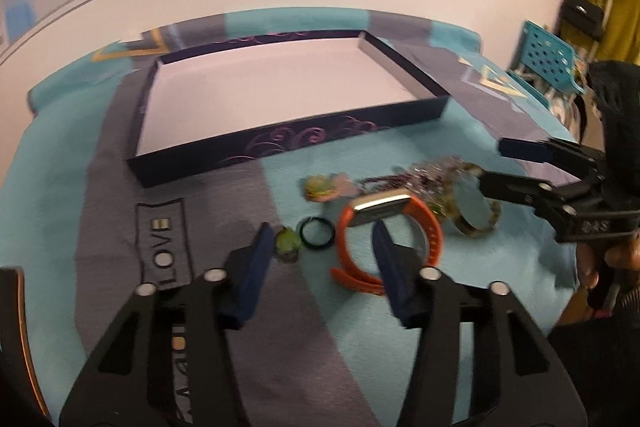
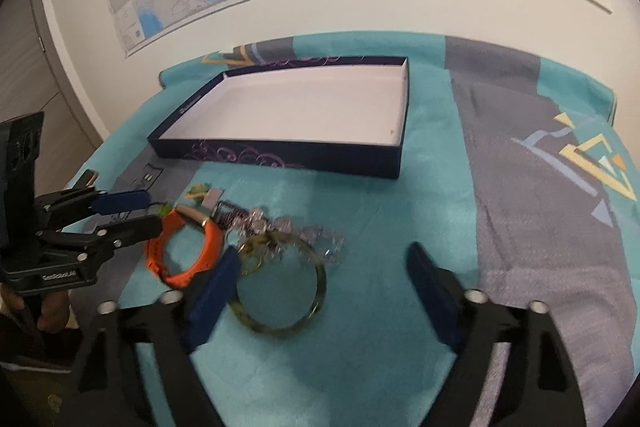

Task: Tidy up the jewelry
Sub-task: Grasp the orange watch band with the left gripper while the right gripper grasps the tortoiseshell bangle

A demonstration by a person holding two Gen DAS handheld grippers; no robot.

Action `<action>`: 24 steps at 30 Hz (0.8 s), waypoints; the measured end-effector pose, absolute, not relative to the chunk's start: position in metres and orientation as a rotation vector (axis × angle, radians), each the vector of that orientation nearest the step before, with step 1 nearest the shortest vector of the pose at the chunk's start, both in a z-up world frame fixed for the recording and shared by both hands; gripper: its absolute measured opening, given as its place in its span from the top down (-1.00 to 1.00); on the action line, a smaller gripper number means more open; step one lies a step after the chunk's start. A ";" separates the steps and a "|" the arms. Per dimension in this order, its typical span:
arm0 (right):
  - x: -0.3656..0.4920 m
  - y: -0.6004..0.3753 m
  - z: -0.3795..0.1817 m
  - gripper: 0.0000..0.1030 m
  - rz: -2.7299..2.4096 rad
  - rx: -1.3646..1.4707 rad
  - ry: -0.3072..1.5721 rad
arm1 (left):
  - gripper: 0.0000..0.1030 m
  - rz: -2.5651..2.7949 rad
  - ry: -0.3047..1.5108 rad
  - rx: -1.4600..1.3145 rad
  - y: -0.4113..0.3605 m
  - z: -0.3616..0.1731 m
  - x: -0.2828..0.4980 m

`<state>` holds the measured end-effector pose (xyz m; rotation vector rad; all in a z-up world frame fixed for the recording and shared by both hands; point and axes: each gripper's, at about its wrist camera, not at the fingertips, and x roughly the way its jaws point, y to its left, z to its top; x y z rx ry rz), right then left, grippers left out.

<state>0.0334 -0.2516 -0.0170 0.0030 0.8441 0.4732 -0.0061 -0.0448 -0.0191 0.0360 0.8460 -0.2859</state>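
Nothing is packed yet: both the left claw and right claw hang open over the jewelry pile lying on the table before the empty box, so next comes closing on one piece

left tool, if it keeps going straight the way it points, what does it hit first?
Probably the orange watch: the open left tool has its right finger already over the strap, with the green charm and black ring lying between the fingers. The box sits further on. Height above the cloth is unclear.
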 end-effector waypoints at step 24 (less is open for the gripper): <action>0.033 -0.261 -0.014 0.88 0.531 0.047 0.876 | 0.88 -0.363 0.926 -0.016 -0.045 -0.022 -0.003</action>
